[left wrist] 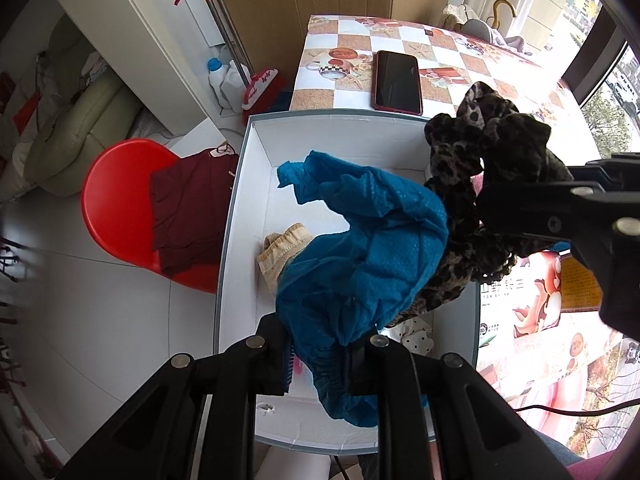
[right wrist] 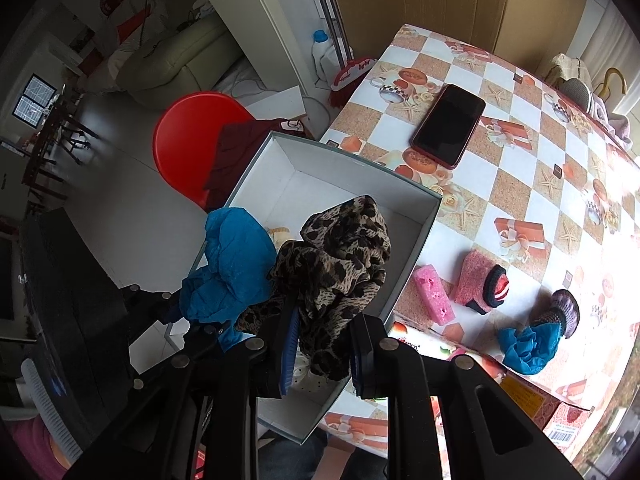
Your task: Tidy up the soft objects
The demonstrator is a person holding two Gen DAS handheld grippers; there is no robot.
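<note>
The blue cloth (left wrist: 360,248) hangs over the white box (left wrist: 240,184), pinched in the left gripper (left wrist: 320,364). Its jaws are squeezed together on a fold of it. The spotted cloth (right wrist: 336,256) hangs just beside it, touching it, and the right gripper (right wrist: 324,356) is clamped on its lower end. Both cloths are above the open box, not yet lying flat in it.

They look thin, light and floppy. They will droop and bunch up, and they will not break. A bunched fold is a good place to pinch, since one thin layer might slip out.

A tan sock (left wrist: 280,248) and a dotted cloth (left wrist: 418,334) already lie in the box. On the table (right wrist: 520,184) sit a phone (right wrist: 448,126), a pink block (right wrist: 434,294), a pink sock (right wrist: 480,284), and more blue cloth tucked in a purple sock (right wrist: 560,312). A red stool (left wrist: 116,208) stands beside the box.

A colourful package (left wrist: 540,292) has writing on it, but it is too blurry to read.
</note>
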